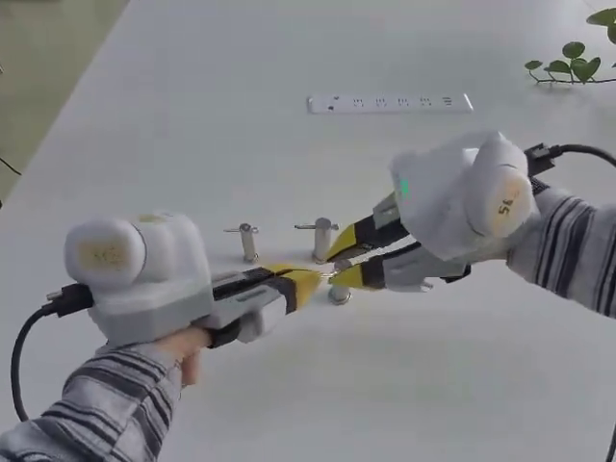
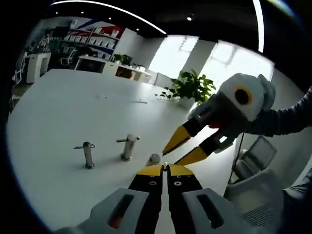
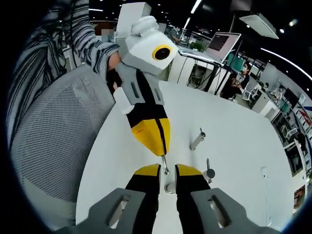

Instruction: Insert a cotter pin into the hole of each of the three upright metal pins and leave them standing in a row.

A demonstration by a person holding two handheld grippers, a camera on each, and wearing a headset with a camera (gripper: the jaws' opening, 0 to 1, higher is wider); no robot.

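The left gripper (image 1: 306, 282), yellow-tipped, reaches in from the lower left of the head view, its jaws clenched on a thin wire cotter pin (image 3: 165, 165). The cotter pin juts straight out past the tips along the jaw line. The right gripper (image 1: 335, 269) comes from the right with its jaws released, one on each side of that wire. Just below the tips, at frame centre, stands a short shiny steel post (image 1: 339, 295). Two matching posts (image 1: 248, 241) (image 1: 322, 239) stand upright just above centre, each crossed by a wire. The table (image 1: 192, 96) is smooth and white.
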